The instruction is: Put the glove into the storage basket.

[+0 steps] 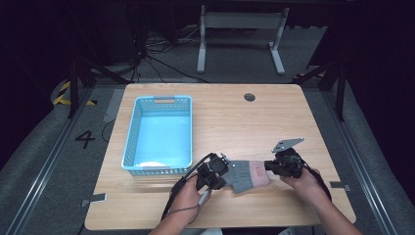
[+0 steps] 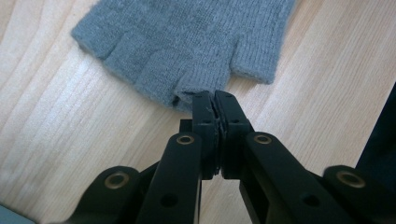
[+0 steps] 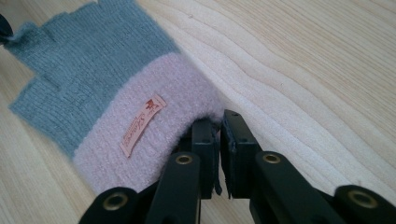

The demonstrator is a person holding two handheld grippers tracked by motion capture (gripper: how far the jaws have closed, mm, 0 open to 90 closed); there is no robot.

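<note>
Two tools pinch one fingerless knit glove [image 1: 247, 175] flat on the desk [image 1: 235, 122] — left tool [image 2: 215, 100] clamped on a grey finger stub, right tool [image 3: 217, 123] on the pink cuff. Soft, light, limp, probably stretchy — opposite edges look like the best holds.

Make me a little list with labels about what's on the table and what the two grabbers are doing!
Thing being handled: fingerless glove, grey with a pink cuff, lying flat on the table
Left gripper: jaws shut on the tip of one grey finger stub
Right gripper: jaws pinching the edge of the pink cuff
Label: small pink tag sewn on the cuff
Basket: light blue, left of the glove, apart from it
</note>
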